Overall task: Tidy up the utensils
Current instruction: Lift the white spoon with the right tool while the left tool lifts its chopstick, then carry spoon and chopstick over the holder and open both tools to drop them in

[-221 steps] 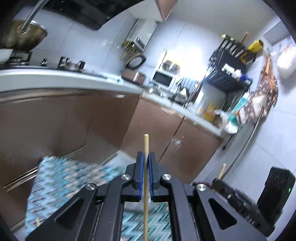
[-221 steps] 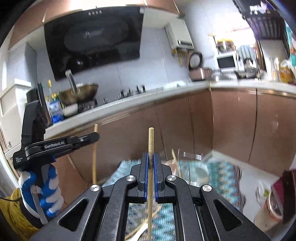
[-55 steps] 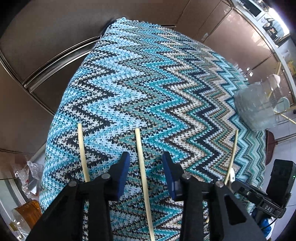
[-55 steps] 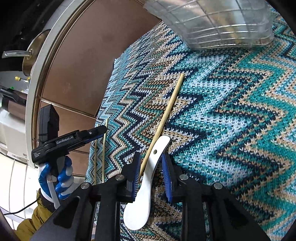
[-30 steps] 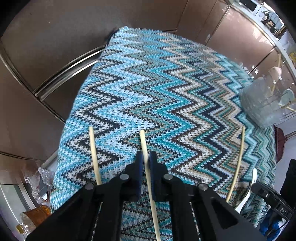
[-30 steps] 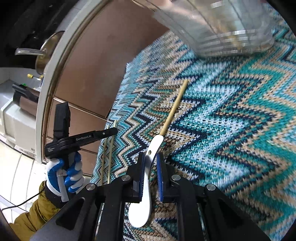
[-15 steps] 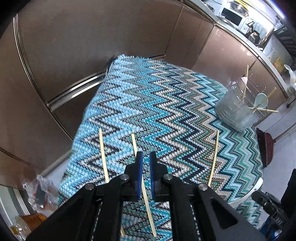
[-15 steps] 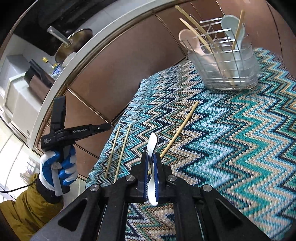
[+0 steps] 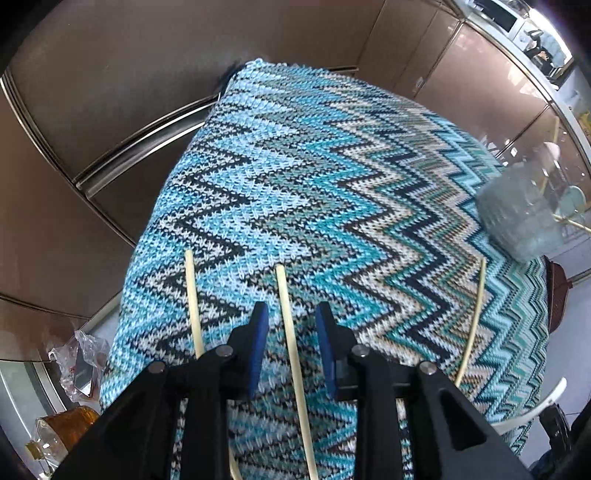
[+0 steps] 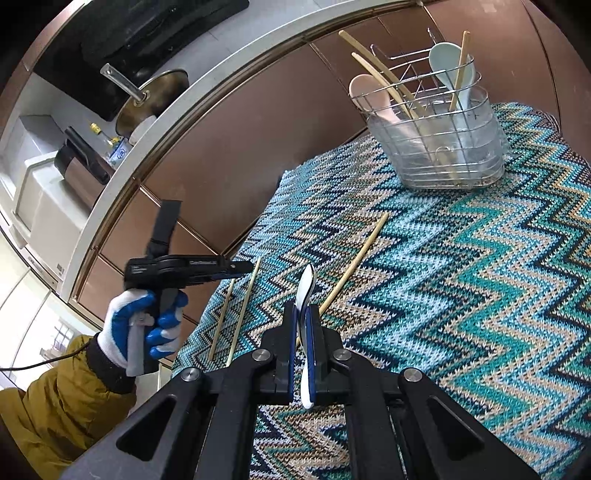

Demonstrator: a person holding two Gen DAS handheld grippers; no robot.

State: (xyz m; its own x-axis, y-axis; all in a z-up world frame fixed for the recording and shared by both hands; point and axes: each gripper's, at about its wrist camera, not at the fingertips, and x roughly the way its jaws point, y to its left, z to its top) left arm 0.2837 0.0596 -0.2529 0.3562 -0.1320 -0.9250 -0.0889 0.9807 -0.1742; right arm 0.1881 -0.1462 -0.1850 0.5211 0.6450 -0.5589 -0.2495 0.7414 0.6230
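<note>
A home kitchen: a pale countertop (image 10: 207,85) tops brown cabinet doors (image 10: 258,122), with a pan (image 10: 147,99) and dark range hood (image 10: 147,33) above it.

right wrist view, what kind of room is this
Most likely a home kitchen. A countertop curves along brown cabinet fronts, with a pan standing on it beneath a dark range hood. A wire utensil caddy holding spoons and chopsticks stands on the zigzag-knit cloth.
</note>
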